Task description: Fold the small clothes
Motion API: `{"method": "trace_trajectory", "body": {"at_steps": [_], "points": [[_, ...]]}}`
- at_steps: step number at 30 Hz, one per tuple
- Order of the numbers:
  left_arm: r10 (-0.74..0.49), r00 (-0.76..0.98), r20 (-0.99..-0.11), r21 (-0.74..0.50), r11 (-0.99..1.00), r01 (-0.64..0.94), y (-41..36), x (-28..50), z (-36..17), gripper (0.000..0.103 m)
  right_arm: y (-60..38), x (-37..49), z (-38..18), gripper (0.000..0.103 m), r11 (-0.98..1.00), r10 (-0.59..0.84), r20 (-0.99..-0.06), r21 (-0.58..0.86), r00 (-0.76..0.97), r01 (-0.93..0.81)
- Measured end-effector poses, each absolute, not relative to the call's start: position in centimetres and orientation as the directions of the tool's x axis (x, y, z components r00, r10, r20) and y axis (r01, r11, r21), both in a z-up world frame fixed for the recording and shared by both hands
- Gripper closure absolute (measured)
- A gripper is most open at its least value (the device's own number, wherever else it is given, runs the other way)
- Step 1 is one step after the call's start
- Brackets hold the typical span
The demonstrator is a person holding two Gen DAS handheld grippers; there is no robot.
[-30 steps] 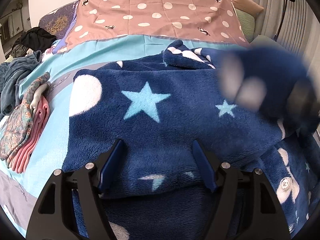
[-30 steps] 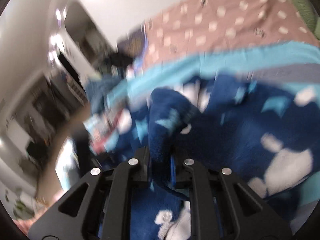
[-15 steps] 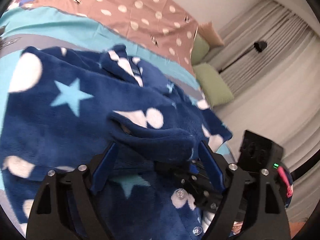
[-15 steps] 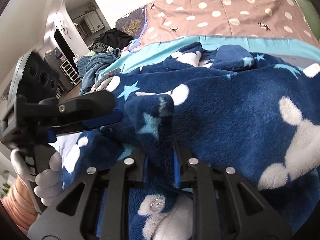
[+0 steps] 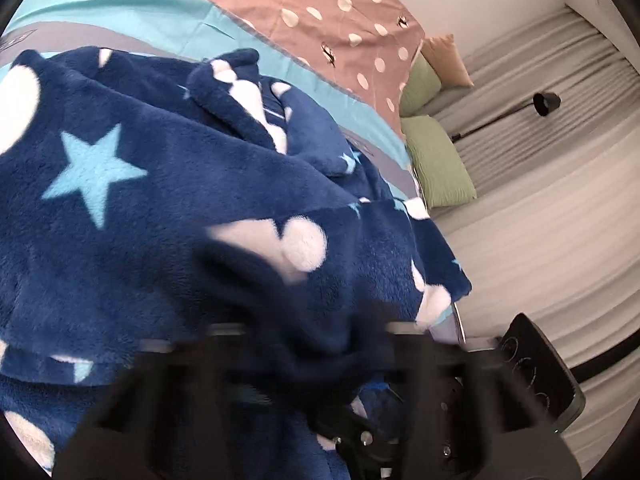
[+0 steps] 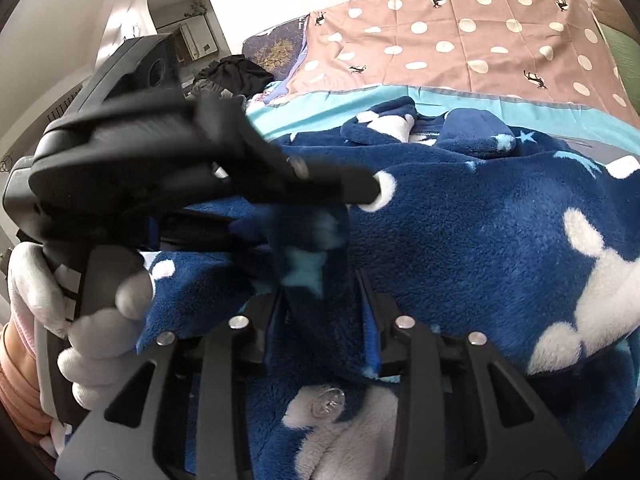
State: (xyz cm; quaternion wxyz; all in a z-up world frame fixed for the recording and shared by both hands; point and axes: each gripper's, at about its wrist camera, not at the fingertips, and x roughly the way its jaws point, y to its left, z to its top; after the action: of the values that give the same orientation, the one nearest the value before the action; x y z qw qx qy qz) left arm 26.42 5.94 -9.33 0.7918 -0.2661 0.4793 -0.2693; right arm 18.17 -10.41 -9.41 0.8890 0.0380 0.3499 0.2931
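A dark blue fleece garment with light blue stars and white shapes lies spread on the bed; it also fills the right wrist view. My right gripper is shut on a bunched fold of the fleece. My left gripper is badly blurred at the bottom of its own view, with fleece bunched between its fingers. In the right wrist view the left gripper reaches in from the left, held by a white-gloved hand, its fingers over the same fold.
The bed has a turquoise sheet and a pink dotted cover. Green pillows and a black lamp stand at the bed's right side. A pile of dark clothes lies at the far left.
My left gripper has moved in onto the fold that the right gripper holds, and its view is now blurred. The right gripper has kept its grip.
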Motion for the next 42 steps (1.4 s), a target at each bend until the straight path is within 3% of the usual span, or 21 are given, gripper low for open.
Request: {"method": "trace_trajectory", "body": {"at_steps": [4, 8, 12, 15, 17, 18, 19, 22, 28, 30, 31, 32, 33, 38, 42], "points": [[-0.674, 0.438, -0.595, -0.654, 0.722, 0.224, 6.1, 25.9, -7.4, 0.093, -10.9, 17.5, -8.6, 0.057, 0.828, 0.548, -0.569, 0.265, 0.613, -0.493], [-0.657, 0.516, -0.550, -0.586, 0.743, 0.322, 7.7, 24.9, -2.3, 0.094, -13.8, 15.2, -4.3, 0.041, 0.832, 0.552, -0.483, 0.264, 0.680, -0.488], [-0.585, 0.617, -0.526, -0.480, 0.803, 0.353, 11.1, 23.9, 2.2, 0.094, -17.7, 13.8, -1.8, 0.026, 0.931, 0.349, -0.449, 0.071, 0.822, -0.357], [-0.497, 0.664, -0.558, -0.405, 0.862, 0.305, 13.7, 24.3, 2.5, 0.092, -20.6, 15.0, -3.6, 0.026, 0.973, 0.202, -0.539, 0.014, 0.818, -0.231], [-0.427, 0.665, -0.612, -0.368, 0.899, 0.238, 14.8, 25.1, 0.7, 0.083, -22.4, 16.2, -5.6, 0.026, 0.988, 0.132, -0.616, 0.021, 0.776, -0.151], [-0.350, 0.671, -0.654, -0.319, 0.931, 0.174, 15.5, 25.5, -1.0, 0.066, -23.2, 16.8, -6.8, 0.026, 0.993, 0.107, -0.655, 0.033, 0.748, -0.113], [-0.285, 0.677, -0.678, -0.275, 0.953, 0.125, 15.9, 25.8, -2.1, 0.056, -23.8, 17.2, -7.8, 0.026, 0.995, 0.093, -0.680, 0.047, 0.727, -0.084], [-0.168, 0.676, -0.718, -0.186, 0.982, 0.046, 16.8, 26.2, -4.5, 0.056, -25.2, 17.7, -9.2, 0.026, 0.995, 0.088, -0.723, 0.101, 0.685, -0.022], [-0.241, 0.614, -0.752, -0.219, 0.969, 0.113, 16.2, 24.7, -6.5, 0.044, -25.0, 18.7, -9.2, 0.026, 0.994, 0.098, -0.736, 0.109, 0.670, -0.027], [-0.261, 0.592, -0.763, -0.217, 0.965, 0.146, 14.8, 24.8, -7.1, 0.047, -24.6, 19.1, -9.3, 0.026, 0.995, 0.091, -0.745, 0.096, 0.660, -0.029], [-0.256, 0.587, -0.768, -0.193, 0.967, 0.168, 14.1, 24.8, -7.3, 0.071, -24.5, 19.5, -9.4, 0.026, 0.995, 0.089, -0.749, 0.094, 0.656, -0.028], [-0.238, 0.589, -0.772, -0.163, 0.970, 0.179, 13.4, 24.7, -7.3, 0.086, -24.4, 19.9, -9.4, 0.026, 0.995, 0.086, -0.754, 0.092, 0.652, -0.025], [-0.232, 0.595, -0.769, -0.142, 0.970, 0.195, 12.9, 24.7, -7.0, 0.091, -24.3, 20.0, -9.3, 0.026, 0.996, 0.079, -0.756, 0.088, 0.649, -0.018], [-0.216, 0.749, -0.627, -0.111, 0.976, 0.189, 14.1, 23.8, -0.6, 0.092, -25.2, 20.1, -9.3, 0.026, 0.995, 0.055, -0.760, 0.093, 0.647, 0.025], [-0.115, 0.748, -0.654, -0.036, 0.992, 0.121, 16.2, 25.3, -0.8, 0.089, -25.2, 19.4, -9.1, 0.026, 0.996, 0.053, -0.756, 0.086, 0.653, 0.018]]}}
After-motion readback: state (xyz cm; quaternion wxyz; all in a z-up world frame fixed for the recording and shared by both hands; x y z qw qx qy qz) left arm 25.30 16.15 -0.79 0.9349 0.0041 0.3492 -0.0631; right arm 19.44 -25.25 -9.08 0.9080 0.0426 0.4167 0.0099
